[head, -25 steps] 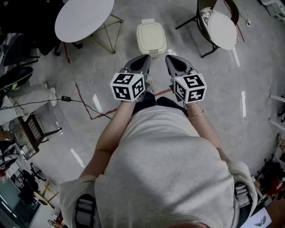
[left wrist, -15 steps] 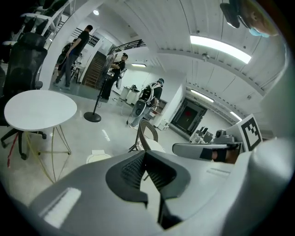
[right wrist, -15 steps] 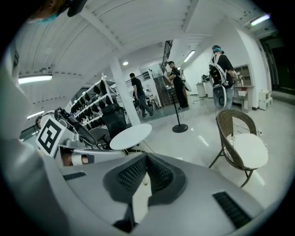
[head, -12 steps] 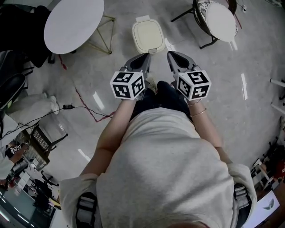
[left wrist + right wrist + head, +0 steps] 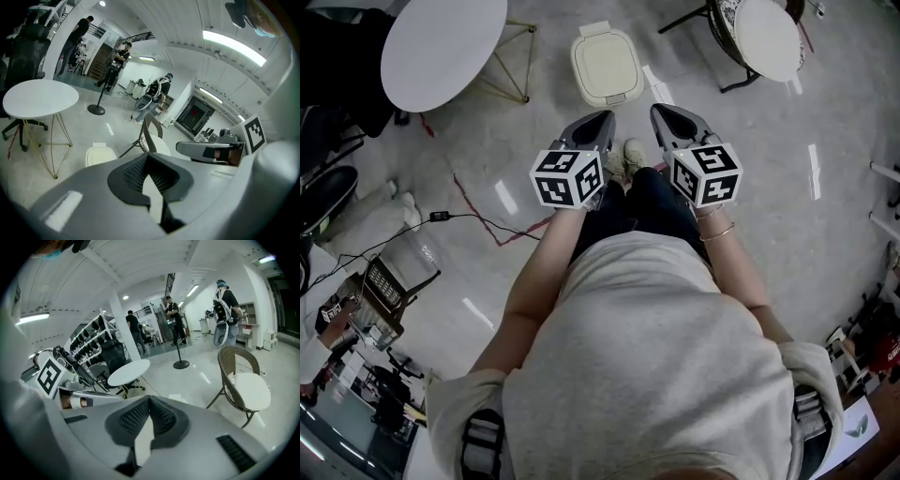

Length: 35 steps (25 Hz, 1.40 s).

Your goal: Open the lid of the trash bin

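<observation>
The cream trash bin stands on the floor ahead of me with its lid down. It also shows in the left gripper view as the bin, beyond the jaws and to their left. My left gripper and right gripper hang side by side at waist height, short of the bin and above the floor. Both are shut with nothing between their jaws. The left gripper has its tips together, and so does the right gripper. In the right gripper view only a sliver of the bin peeks over the jaws.
A round white table on thin gold legs stands left of the bin. A wicker chair with a white cushion stands to the right. A black cable and red tape lie on the floor at left. My shoes show between the grippers. People stand far back.
The bin, table and chair have slid up and left in the head view, and my shoes have come into sight. Both grippers keep the same pose and stay shut.
</observation>
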Available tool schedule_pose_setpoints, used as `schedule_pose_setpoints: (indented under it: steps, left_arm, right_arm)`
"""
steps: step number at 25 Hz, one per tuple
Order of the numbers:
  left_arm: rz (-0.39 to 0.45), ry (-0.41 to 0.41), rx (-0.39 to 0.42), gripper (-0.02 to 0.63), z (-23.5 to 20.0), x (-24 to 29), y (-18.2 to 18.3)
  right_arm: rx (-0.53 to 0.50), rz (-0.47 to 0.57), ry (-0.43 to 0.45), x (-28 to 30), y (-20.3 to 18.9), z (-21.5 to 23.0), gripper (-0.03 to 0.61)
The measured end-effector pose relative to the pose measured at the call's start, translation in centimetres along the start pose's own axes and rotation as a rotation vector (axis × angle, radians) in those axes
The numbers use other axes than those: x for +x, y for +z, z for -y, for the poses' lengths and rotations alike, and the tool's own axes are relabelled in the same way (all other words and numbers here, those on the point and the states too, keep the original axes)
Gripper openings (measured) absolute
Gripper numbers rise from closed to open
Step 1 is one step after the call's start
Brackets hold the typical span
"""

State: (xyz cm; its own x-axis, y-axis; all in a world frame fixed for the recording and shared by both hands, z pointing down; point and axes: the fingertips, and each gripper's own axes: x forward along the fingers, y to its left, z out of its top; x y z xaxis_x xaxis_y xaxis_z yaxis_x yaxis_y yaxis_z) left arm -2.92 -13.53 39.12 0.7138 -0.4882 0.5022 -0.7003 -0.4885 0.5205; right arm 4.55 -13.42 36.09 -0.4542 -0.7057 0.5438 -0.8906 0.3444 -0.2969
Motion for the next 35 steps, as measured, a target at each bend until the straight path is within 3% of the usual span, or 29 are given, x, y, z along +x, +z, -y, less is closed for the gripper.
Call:
schedule_pose_setpoints:
  steps: [10,18,29,35]
  left_arm:
    - [-0.050,0.020,-0.033,0.006,-1.5,2.0,-2.3]
    - [-0.094,0.048,-0.079,0.006,-4.5,4.3,-5.6]
    - [-0.198,0.062,-0.078,0.006,-9.5,9.6,-11.9]
    - [-0.220,0.091,-0.146,0.006,-12.6,12.8,-16.2]
  right_arm:
    - [0.031,-0.060,0.052,2.2,-2.1,1.0,0.006]
    - [0.059,-0.147,0.080,5.5,-6.3,2.2,0.006]
    - [0.078,-0.270,0.105,10.6,-14.8,5.8,0.006]
    - [0.090,-0.315,0.119,14.2,-19.7,7.3,0.006]
